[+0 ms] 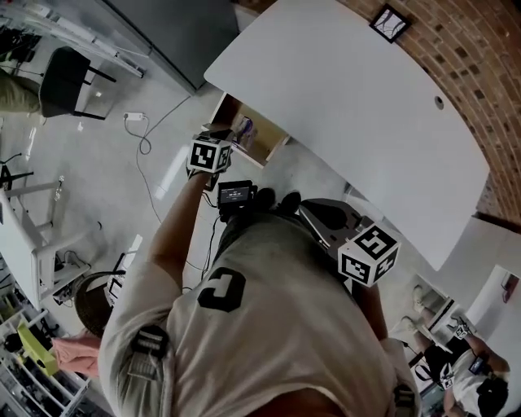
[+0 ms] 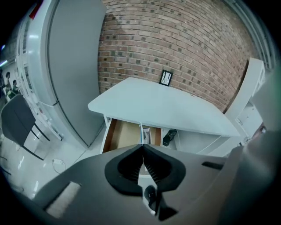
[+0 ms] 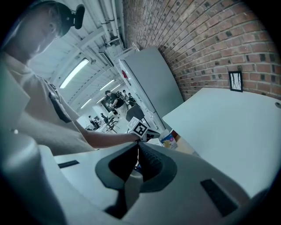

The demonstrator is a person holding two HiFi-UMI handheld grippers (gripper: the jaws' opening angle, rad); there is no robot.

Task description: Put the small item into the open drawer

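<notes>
left gripper [image 2: 142, 146], jaws pressed together, empty, faces the open drawer [image 2: 125, 134] at 12 o'clock; small item [image 3: 168, 139] lies inside. right gripper [image 3: 138, 147], likewise closed, held back, judged unneeded.

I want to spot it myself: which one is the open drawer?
Start at the big white table by the brick wall. Under its end nearest the tall grey cabinet, a drawer sticks out. It alone shows a brown wooden inside, with a small colourful carton in it.

Left tool [image 1: 213, 140] just beside open drawer [image 1: 269, 153] under white table [image 1: 342, 98].
</notes>
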